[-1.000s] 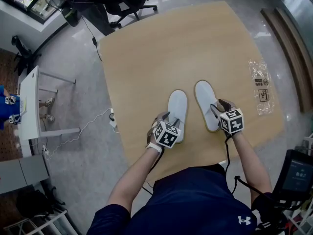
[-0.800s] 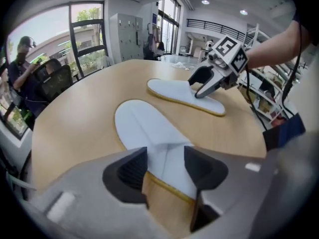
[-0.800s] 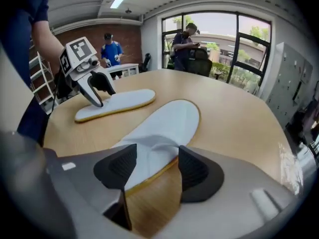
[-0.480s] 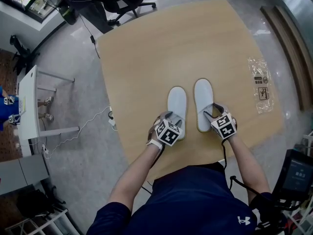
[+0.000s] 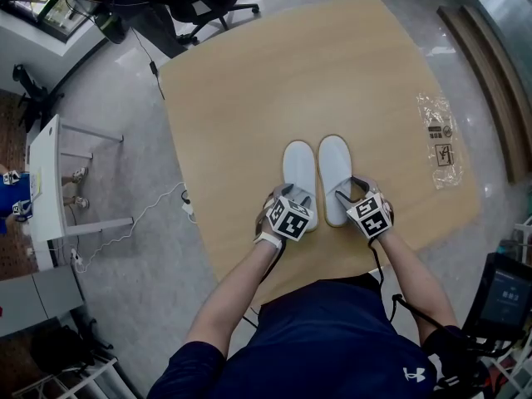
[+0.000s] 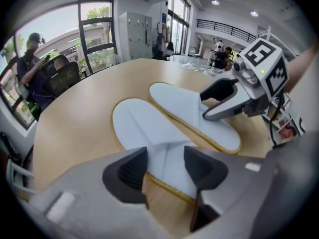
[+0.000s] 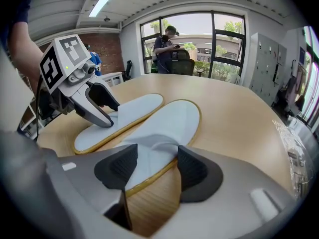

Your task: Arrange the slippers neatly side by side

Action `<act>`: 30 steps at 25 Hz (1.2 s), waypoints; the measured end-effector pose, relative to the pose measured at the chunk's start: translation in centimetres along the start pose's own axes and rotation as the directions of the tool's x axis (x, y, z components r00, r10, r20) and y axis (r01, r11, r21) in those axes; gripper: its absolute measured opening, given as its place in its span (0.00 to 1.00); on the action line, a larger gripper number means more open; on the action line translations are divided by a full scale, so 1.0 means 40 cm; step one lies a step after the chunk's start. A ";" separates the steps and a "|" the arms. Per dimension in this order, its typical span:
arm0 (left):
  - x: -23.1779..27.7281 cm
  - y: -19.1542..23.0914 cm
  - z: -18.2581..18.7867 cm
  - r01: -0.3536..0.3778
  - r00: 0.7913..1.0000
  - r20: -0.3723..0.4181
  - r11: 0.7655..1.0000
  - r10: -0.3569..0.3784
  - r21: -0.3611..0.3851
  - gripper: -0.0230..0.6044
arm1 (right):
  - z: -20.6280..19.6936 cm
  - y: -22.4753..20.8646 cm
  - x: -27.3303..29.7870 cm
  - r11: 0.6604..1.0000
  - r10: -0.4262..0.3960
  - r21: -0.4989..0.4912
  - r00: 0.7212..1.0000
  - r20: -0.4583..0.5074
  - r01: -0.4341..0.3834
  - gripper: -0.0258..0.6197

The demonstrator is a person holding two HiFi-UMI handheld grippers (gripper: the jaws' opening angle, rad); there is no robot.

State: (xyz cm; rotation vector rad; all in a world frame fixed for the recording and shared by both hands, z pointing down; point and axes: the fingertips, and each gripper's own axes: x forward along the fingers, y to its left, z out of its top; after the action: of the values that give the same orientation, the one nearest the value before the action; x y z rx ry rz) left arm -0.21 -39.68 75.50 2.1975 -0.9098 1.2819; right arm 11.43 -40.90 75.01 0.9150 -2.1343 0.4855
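Two white slippers with tan edging lie side by side on the wooden table (image 5: 249,98), toes away from me: the left slipper (image 5: 299,166) (image 6: 142,128) and the right slipper (image 5: 333,166) (image 7: 174,121). My left gripper (image 5: 291,198) (image 6: 165,166) is at the left slipper's heel, jaws just opened, the heel lying loose between the pads. My right gripper (image 5: 349,191) (image 7: 157,168) straddles the right slipper's heel the same way, jaws also just opened. Neither grips anything.
A clear plastic bag (image 5: 438,135) lies near the table's right edge. An office chair (image 5: 208,2) stands beyond the far left corner, with a white desk (image 5: 51,181) and a cable (image 5: 158,210) on the floor at left. A person (image 7: 167,44) stands by the windows.
The right slipper has slid left with my right gripper and now lies close beside the left one. Both hands have come slightly nearer to me.
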 end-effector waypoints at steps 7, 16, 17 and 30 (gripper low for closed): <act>0.003 -0.001 0.006 0.002 1.000 0.000 1.000 -0.002 -0.009 0.41 | 0.005 -0.003 0.001 1.000 -0.007 0.005 1.000 -0.004 0.007 0.44; 0.011 -0.003 0.016 -0.032 0.999 0.013 0.998 0.033 -0.051 0.41 | 0.002 -0.005 0.003 0.997 -0.058 0.045 0.998 0.013 0.057 0.43; 0.009 0.000 0.017 -0.036 0.999 0.018 0.998 0.037 -0.052 0.41 | 0.004 -0.008 -0.001 0.997 -0.060 0.042 0.998 0.021 0.059 0.43; -0.279 0.055 0.043 -0.014 0.936 0.330 0.952 0.119 -0.304 0.05 | 0.109 -0.005 -0.212 0.937 -0.124 0.347 0.959 0.255 0.028 0.17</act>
State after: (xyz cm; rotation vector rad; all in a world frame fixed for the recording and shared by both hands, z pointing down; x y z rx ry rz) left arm -4.73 -38.75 64.98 2.1930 -1.2327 0.7308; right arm 13.36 -39.74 65.73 1.3215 -2.2903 0.7419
